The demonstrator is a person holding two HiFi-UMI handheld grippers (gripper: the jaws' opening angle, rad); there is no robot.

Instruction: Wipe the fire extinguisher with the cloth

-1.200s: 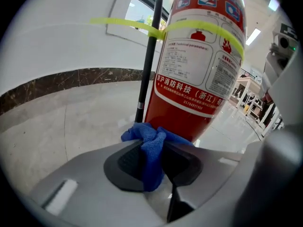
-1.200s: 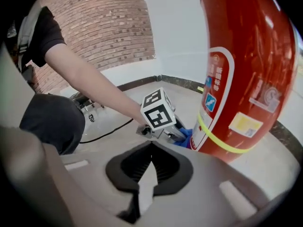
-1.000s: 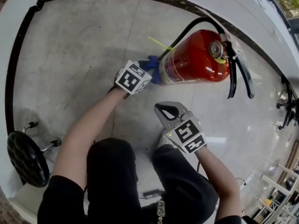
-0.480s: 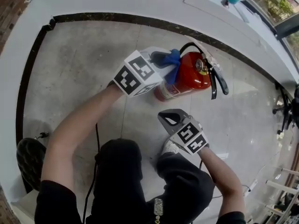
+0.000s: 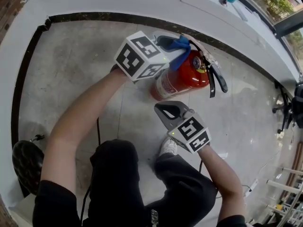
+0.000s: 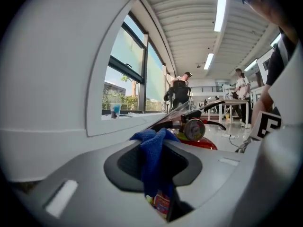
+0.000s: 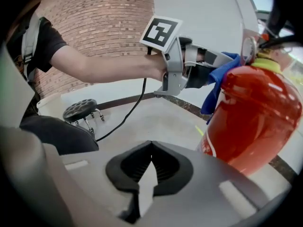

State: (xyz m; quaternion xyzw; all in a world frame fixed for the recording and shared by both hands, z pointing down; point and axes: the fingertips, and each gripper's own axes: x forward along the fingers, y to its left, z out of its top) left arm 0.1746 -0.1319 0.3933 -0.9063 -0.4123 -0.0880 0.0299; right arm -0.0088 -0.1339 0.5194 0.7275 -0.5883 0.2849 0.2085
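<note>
- The fire extinguisher (image 5: pixel 182 77), red, is seen standing on the pale tiled floor (image 5: pixel 75 70), close to the dark border strip along the white wall base.
- Its pressure gauge (image 5: pixel 197 63) and black lever handle (image 5: pixel 218 79) are found at the top end, on the side away from the person.
- The left gripper (image 5: pixel 169 42) is held level at the extinguisher's top, its jaws clamped on the blue cloth (image 5: pixel 180 48); the jaws have just been closed a little further on it.
- In the left gripper view, the cloth is seen bunched between the 2 pads, with a tuft above them and the rest hanging below.
- In the right gripper view, the cloth is seen lying against the shoulder of the red cylinder, just below the gauge.
- The right gripper (image 5: pixel 165 112) is held lower, angled down, near the extinguisher's base but apart from it.
- Its jaws are pressed together with nothing between them.
- A black stool (image 5: pixel 26 167) is noted at the person's left, well apart from the extinguisher.
</note>
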